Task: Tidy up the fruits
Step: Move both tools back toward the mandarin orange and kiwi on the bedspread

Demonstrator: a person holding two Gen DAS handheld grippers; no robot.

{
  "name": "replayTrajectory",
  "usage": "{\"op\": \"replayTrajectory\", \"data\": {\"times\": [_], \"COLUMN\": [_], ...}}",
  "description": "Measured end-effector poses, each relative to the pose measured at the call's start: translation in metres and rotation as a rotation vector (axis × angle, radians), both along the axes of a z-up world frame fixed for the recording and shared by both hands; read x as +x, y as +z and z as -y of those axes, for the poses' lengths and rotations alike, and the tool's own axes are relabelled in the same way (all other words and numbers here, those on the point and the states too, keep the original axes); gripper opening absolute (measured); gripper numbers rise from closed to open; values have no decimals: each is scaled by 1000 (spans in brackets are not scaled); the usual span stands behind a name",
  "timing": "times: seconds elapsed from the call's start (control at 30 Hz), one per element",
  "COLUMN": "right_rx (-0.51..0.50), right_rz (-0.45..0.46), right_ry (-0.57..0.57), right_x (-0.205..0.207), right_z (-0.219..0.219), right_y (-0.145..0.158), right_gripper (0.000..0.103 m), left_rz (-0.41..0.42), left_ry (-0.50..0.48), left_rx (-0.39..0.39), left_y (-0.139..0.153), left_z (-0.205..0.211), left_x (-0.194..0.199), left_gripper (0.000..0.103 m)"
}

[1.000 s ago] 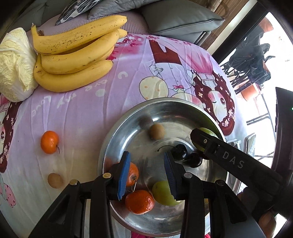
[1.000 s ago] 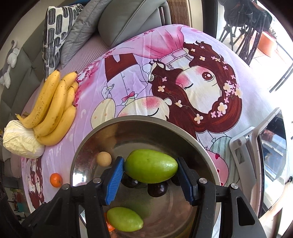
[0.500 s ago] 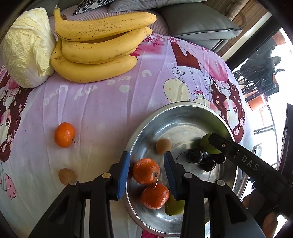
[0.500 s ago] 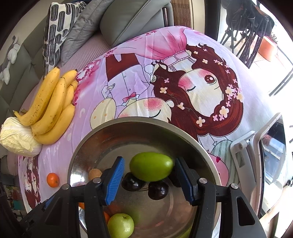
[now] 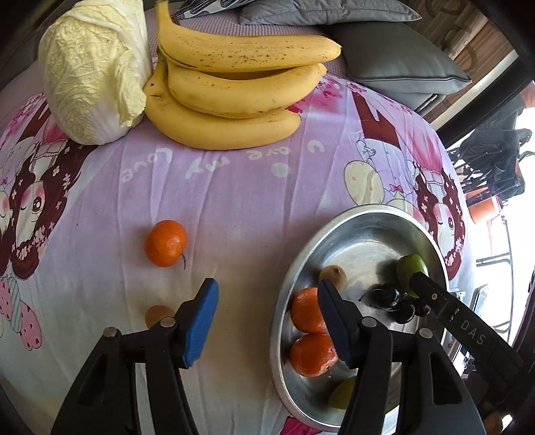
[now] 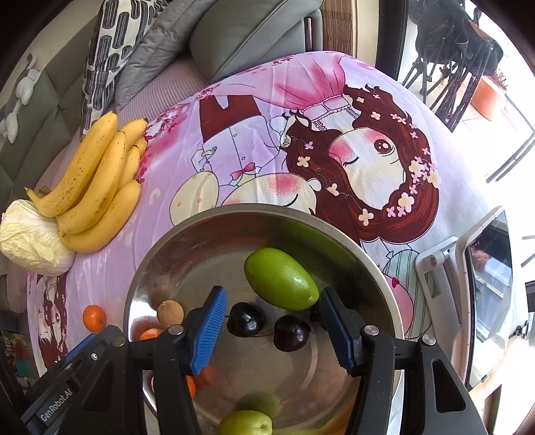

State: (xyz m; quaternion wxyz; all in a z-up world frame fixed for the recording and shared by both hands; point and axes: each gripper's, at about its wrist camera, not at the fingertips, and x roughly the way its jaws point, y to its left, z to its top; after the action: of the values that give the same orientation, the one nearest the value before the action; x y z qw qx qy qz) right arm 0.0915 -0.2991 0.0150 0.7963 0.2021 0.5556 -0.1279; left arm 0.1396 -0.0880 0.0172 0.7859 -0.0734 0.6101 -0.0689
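My left gripper (image 5: 267, 321) hovers over the near left rim of the steel bowl (image 5: 361, 217). Its jaws are opening, and only cloth and rim show between them. Two oranges (image 5: 306, 314) lie in the bowl by its right pad. Another orange (image 5: 165, 247) and a small brown longan (image 5: 155, 314) sit on the cloth to the left. My right gripper (image 6: 272, 331) stands open over the bowl (image 6: 200, 227). A green fruit (image 6: 281, 277) lies in the bowl just past its fingertips, free of the pads. Dark cherries (image 6: 245, 319) lie below it, with a longan (image 6: 170, 313) and a second green fruit (image 6: 245, 423) nearby.
A bunch of bananas (image 5: 234, 100) and a pale cabbage (image 5: 93, 67) lie at the far side of the cartoon-print cloth. Grey cushions (image 6: 254, 30) stand behind. A screen on a stand (image 6: 485, 284) is close to the right of the bowl.
The left gripper has moved left from above the bowl's middle to its rim, and its jaws have spread. The green fruit has dropped from between the right pads into the bowl.
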Motion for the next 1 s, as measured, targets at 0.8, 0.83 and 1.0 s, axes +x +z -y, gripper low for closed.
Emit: {"op": "replayTrajectory", "data": {"times": [0.8,0.83,1.0], "right_rx": [-25,-21,-39], "right_rz": [-26,-26,-55], "right_ry": [112,111,109], "right_x": [-5,-5,-2], "right_z": [-41,-41,-41], "right_y": [-6,-6,-11], "right_gripper": [84,84,84], "left_rz": [-37,-42,-49], "left_ry": [116,121,142], "left_rx": [64,66,79], "left_y": [-15,-16,-19], "left_z": [-52,-54,-58], "left_x": [-18,-18,-19], "left_gripper": [85,85,86]}}
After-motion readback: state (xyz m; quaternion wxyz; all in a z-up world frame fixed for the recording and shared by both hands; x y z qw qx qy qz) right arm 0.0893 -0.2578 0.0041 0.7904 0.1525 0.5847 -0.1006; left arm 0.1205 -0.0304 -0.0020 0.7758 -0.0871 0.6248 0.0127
